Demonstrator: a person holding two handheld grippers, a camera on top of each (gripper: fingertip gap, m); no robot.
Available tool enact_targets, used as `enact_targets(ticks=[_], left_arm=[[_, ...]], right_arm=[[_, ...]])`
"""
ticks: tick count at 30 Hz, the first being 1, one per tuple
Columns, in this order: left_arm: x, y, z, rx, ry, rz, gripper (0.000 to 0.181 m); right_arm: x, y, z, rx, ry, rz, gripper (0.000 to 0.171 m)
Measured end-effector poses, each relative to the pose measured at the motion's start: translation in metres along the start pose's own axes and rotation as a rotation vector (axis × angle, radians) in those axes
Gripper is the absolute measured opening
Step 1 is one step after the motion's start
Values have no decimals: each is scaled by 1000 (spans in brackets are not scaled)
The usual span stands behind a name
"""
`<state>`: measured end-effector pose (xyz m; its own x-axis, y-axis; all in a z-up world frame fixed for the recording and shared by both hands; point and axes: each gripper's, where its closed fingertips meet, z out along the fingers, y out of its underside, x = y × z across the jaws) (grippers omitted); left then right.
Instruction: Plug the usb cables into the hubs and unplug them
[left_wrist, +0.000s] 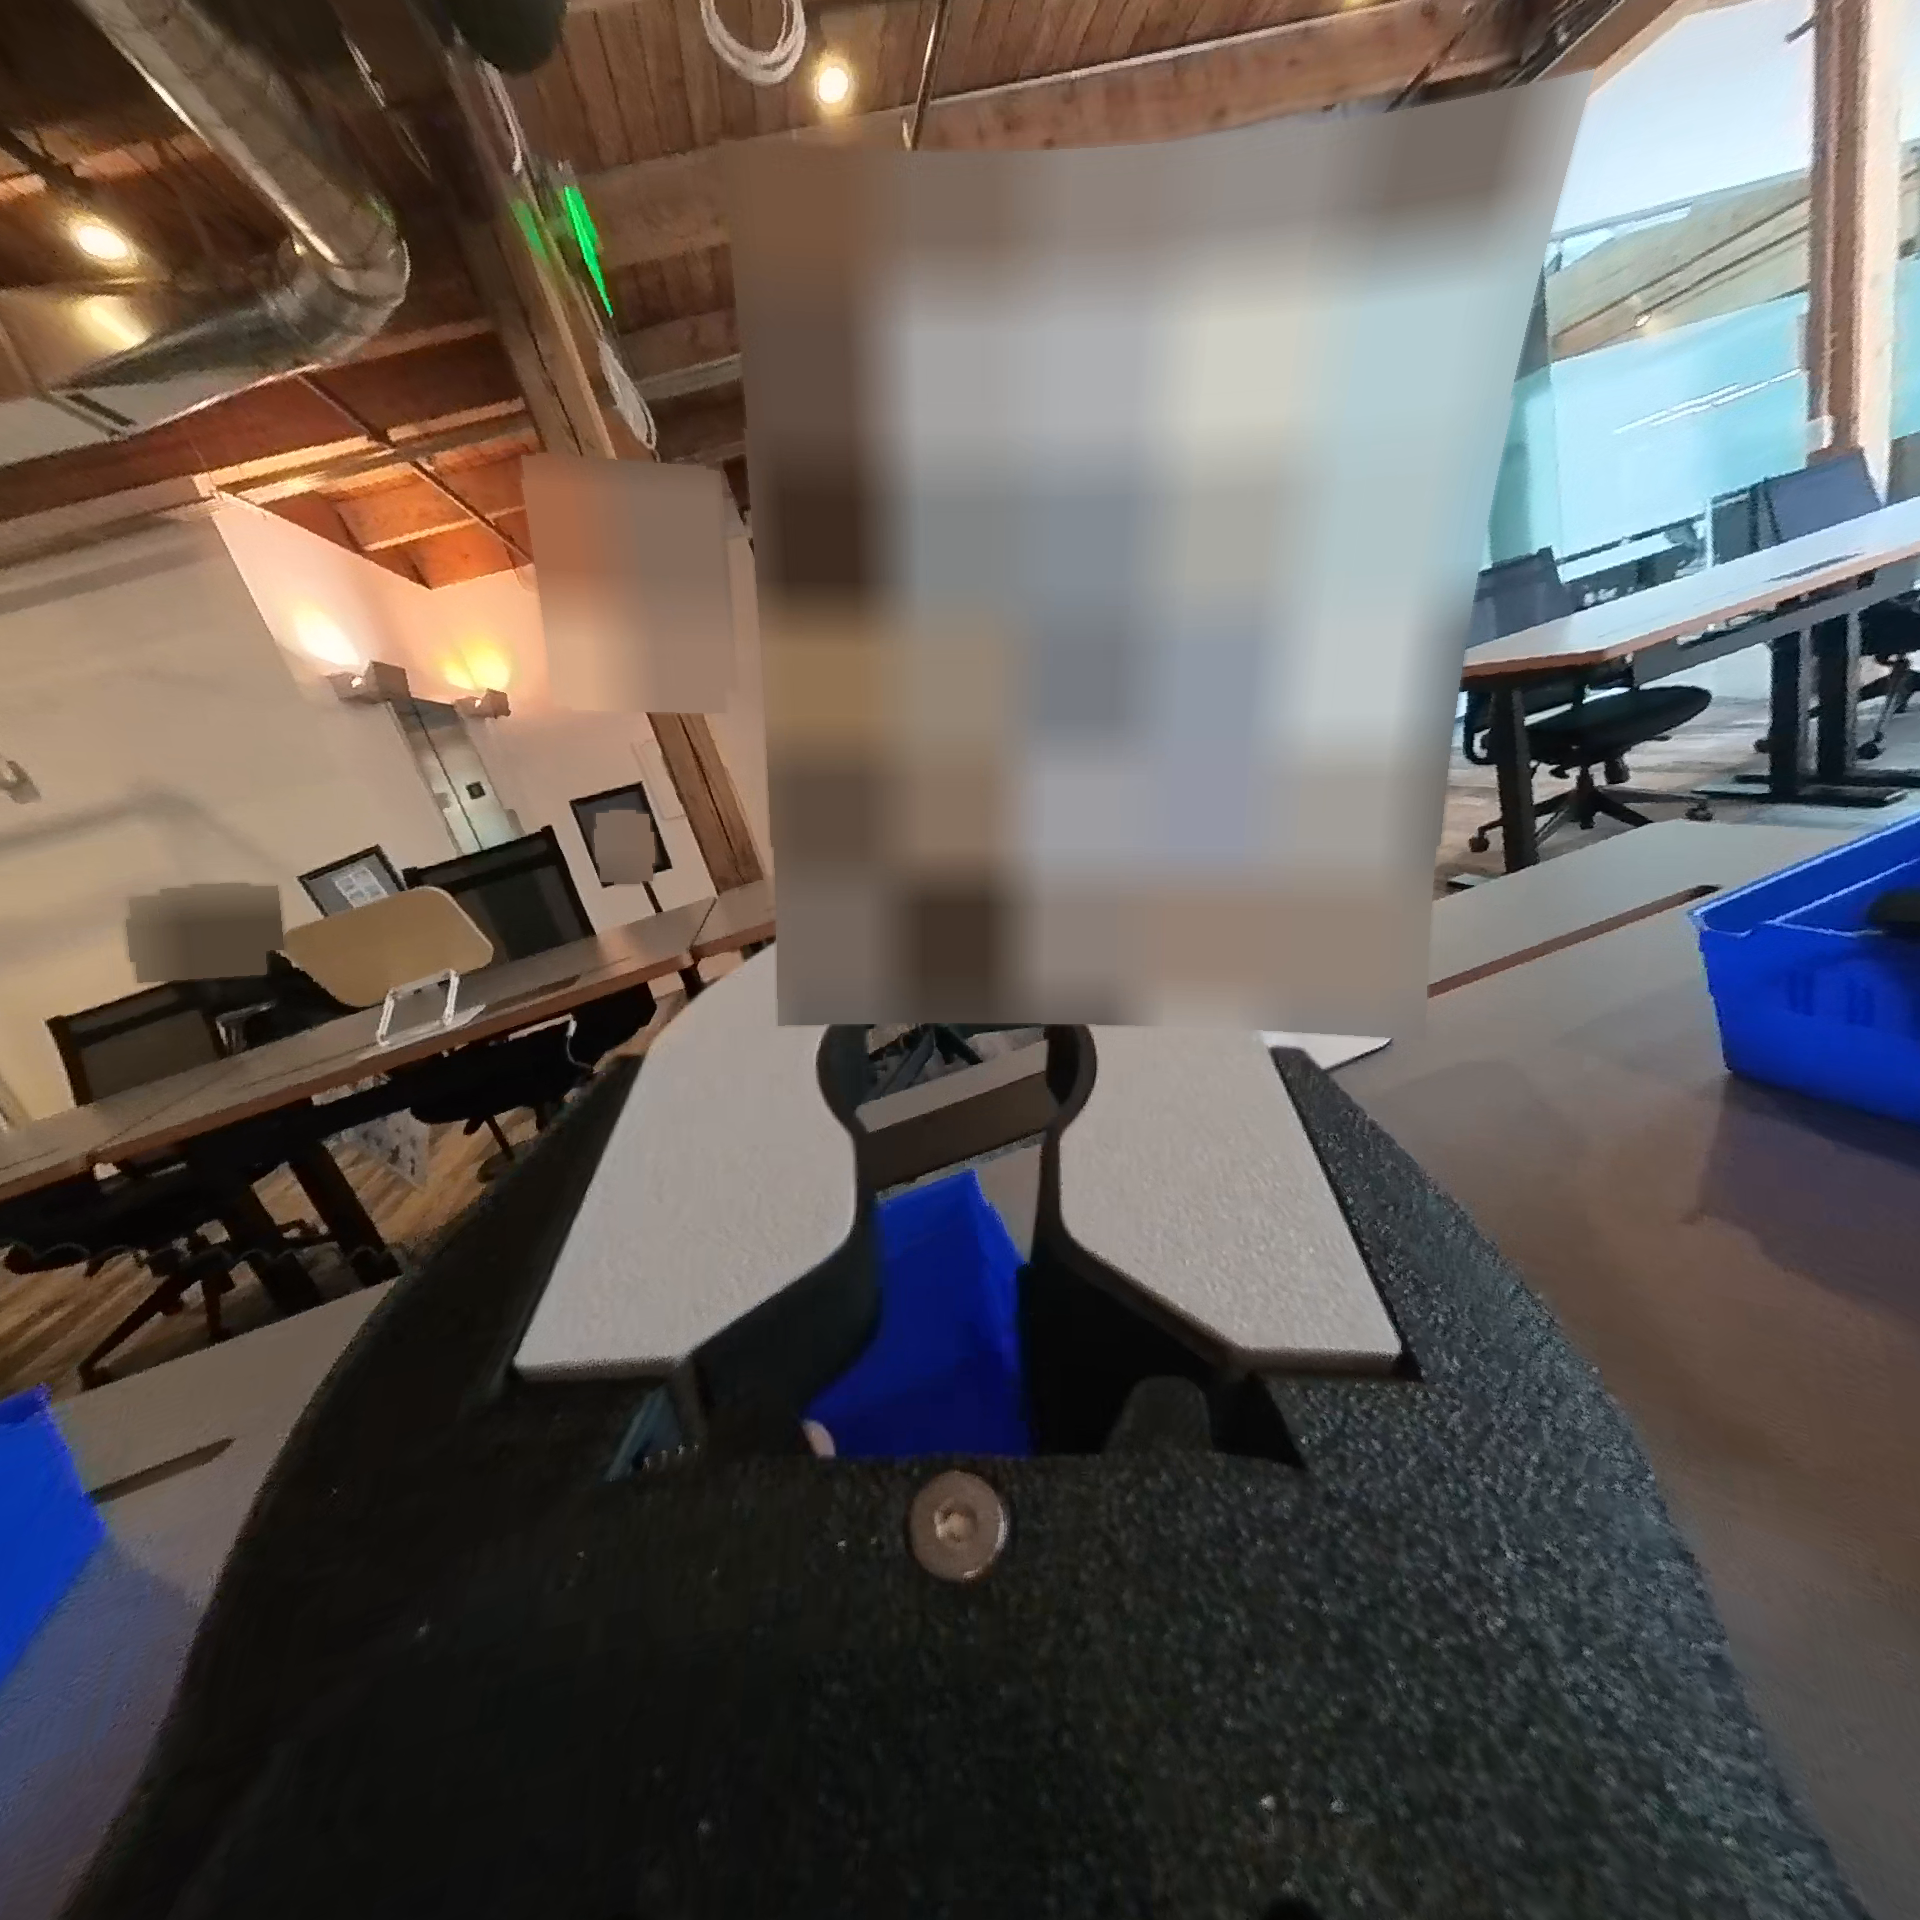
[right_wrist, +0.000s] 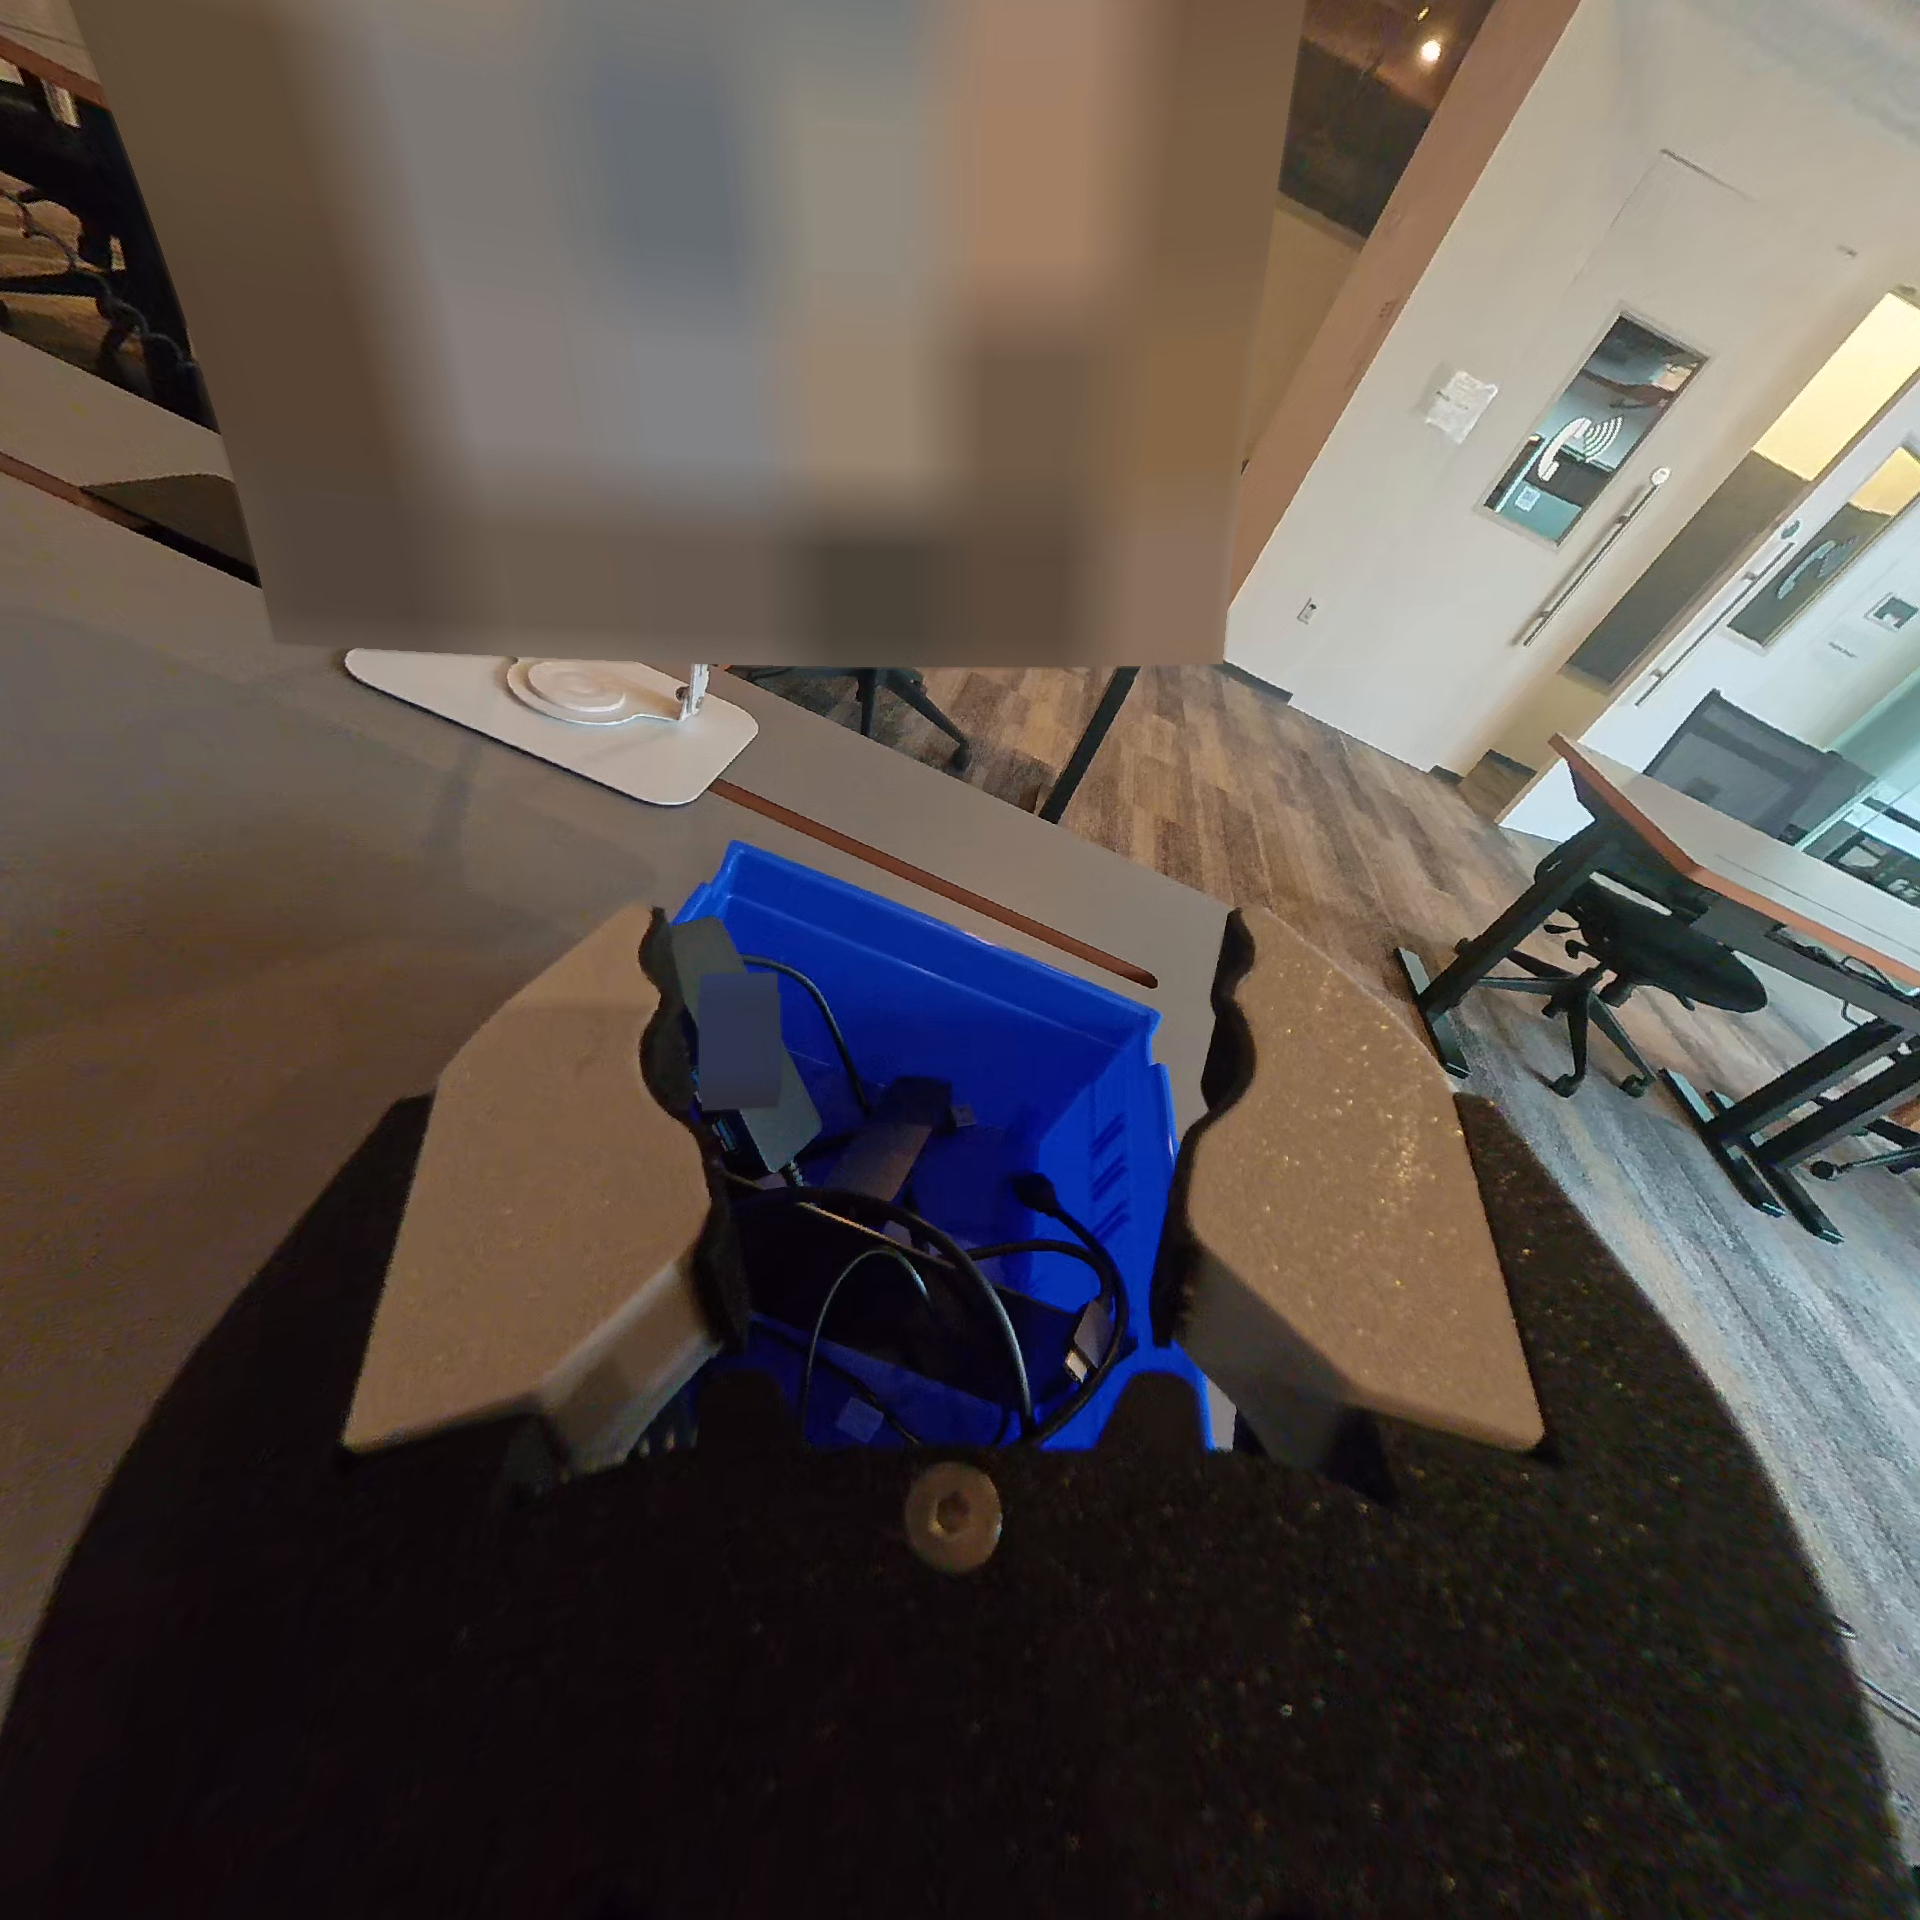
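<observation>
In the right wrist view a blue bin (right_wrist: 1049, 1049) sits on the grey table (right_wrist: 260, 883), right under my right gripper (right_wrist: 945, 935). Its jaws are wide open and empty. The bin holds a grey hub (right_wrist: 758, 1101) leaning at its left side close to my left finger, a black hub (right_wrist: 894, 1143) and tangled black usb cables (right_wrist: 914, 1288) with a plug (right_wrist: 1081, 1340) at the right. In the left wrist view my left gripper (left_wrist: 956, 1049) stands only a narrow gap open with nothing seen between the jaws. A blurred patch hides its tips. A blue bin (left_wrist: 935, 1330) shows through the gap.
A white flat stand base (right_wrist: 582, 717) lies at the table's far edge. A second blue bin (left_wrist: 1818, 997) stands at the right of the table and another (left_wrist: 42, 1507) at the left. Office desks and chairs (right_wrist: 1652, 977) stand beyond. Some 50 cm of space lies between my two pairs of fingers.
</observation>
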<state>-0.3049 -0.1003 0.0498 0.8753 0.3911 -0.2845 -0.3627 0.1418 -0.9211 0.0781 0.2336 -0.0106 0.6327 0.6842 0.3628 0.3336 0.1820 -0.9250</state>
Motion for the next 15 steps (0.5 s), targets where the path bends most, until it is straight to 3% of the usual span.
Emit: enact_targets(ticks=[15], left_arm=[[3,-4,-2,2,3,14,30]], right_arm=[[2,1,0,1,0,1,98]])
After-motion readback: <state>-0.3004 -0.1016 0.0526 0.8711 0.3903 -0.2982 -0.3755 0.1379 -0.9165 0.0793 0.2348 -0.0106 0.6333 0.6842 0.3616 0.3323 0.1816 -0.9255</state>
